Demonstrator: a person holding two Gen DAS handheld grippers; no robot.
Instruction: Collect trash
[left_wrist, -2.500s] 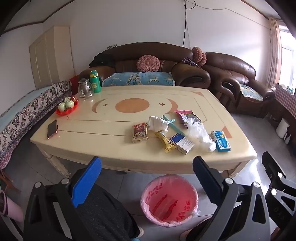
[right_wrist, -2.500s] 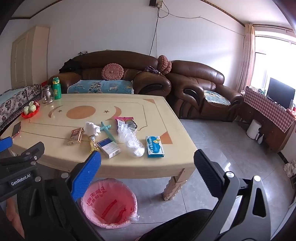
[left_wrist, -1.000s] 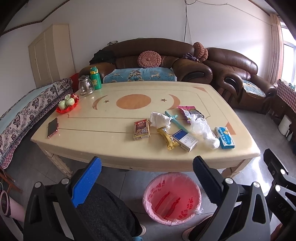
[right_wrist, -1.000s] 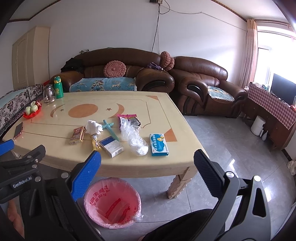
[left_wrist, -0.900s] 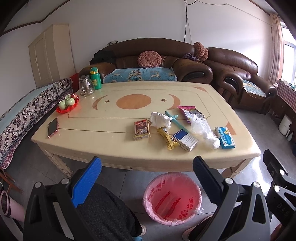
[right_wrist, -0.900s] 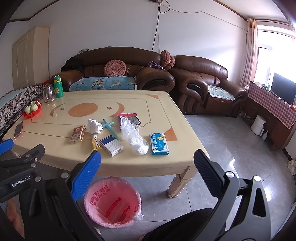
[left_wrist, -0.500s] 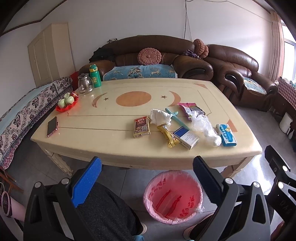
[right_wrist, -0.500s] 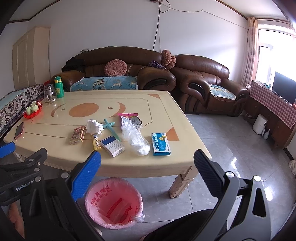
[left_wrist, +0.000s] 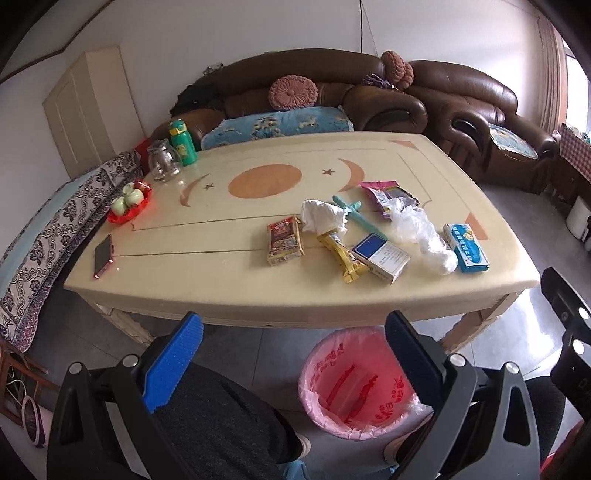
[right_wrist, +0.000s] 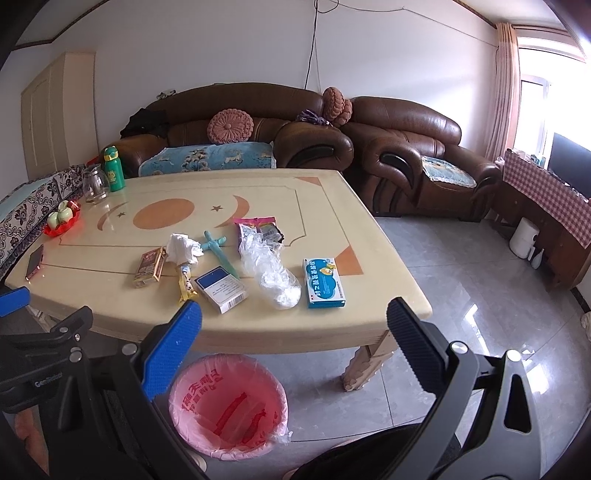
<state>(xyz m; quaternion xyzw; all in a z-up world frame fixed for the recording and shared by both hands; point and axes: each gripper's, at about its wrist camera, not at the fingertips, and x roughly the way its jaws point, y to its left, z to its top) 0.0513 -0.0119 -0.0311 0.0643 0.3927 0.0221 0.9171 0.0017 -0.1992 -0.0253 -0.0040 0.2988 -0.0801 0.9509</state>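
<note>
Trash lies on the right half of the cream table (left_wrist: 221, 284): a red-brown packet (left_wrist: 284, 240), a crumpled tissue (left_wrist: 323, 216), a teal plastic stick (left_wrist: 356, 214), a yellow wrapper (left_wrist: 341, 254), a blue-white box (left_wrist: 380, 256), a clear plastic bag (left_wrist: 421, 232), a pink snack wrapper (left_wrist: 388, 190) and a blue carton (left_wrist: 465, 247). A pink-lined bin (left_wrist: 358, 384) stands on the floor in front of the table. My left gripper (left_wrist: 293, 319) is open and empty, short of the table's front edge. My right gripper (right_wrist: 292, 306) is also open and empty, with the carton (right_wrist: 323, 282) just beyond it.
On the table's left side are a phone (left_wrist: 103, 254), a red tray of cups (left_wrist: 129, 201), a glass jug (left_wrist: 164, 166) and a green bottle (left_wrist: 181, 142). Brown sofas (right_wrist: 406, 147) stand behind. A person's dark-clothed knee (left_wrist: 221, 417) is below the left gripper.
Both grippers have risen and drifted a little toward the table, so its top shows from higher. Both stay open, and nothing on the table has moved.
</note>
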